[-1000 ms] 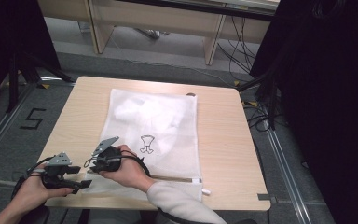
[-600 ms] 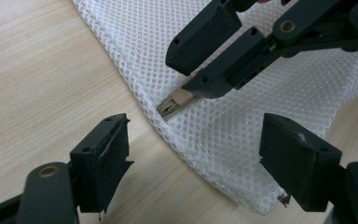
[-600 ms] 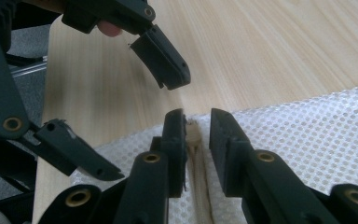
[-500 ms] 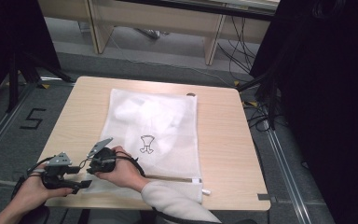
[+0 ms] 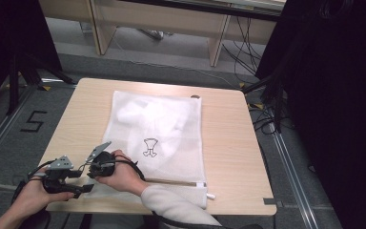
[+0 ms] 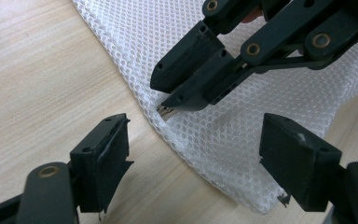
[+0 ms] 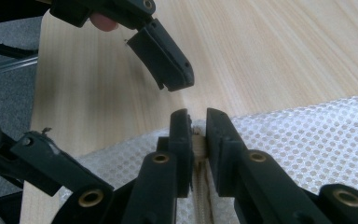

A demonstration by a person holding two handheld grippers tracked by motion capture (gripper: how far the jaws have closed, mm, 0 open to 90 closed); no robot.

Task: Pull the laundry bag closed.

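Your right gripper (image 7: 196, 135) has just been closing and now pinches the zip end (image 7: 198, 140) at the near left corner of the mesh bag (image 5: 157, 138) lying flat on the table (image 5: 228, 143), while your left gripper (image 6: 196, 163) stands open beside it; the bag looks light, soft and limp, so hold that stiffer zip seam.

High view sits up above the person's side and looks forward and down, far enough back to take in the whole wooden table (image 5: 228, 143), some floor and the desk legs behind it. Hands come in at the lower left of the frame.

Left gripper view is super close, looking along its own two black jaws at the corner of the white mesh bag (image 6: 270, 88), with the right gripper (image 6: 168, 100) coming in from the upper right.

Right gripper view is just as tight, aimed along its jaws at that same bag corner (image 7: 307, 130), with the left gripper (image 7: 102, 112) at upper and lower left. Both close views share that corner, at the high view's lower left.
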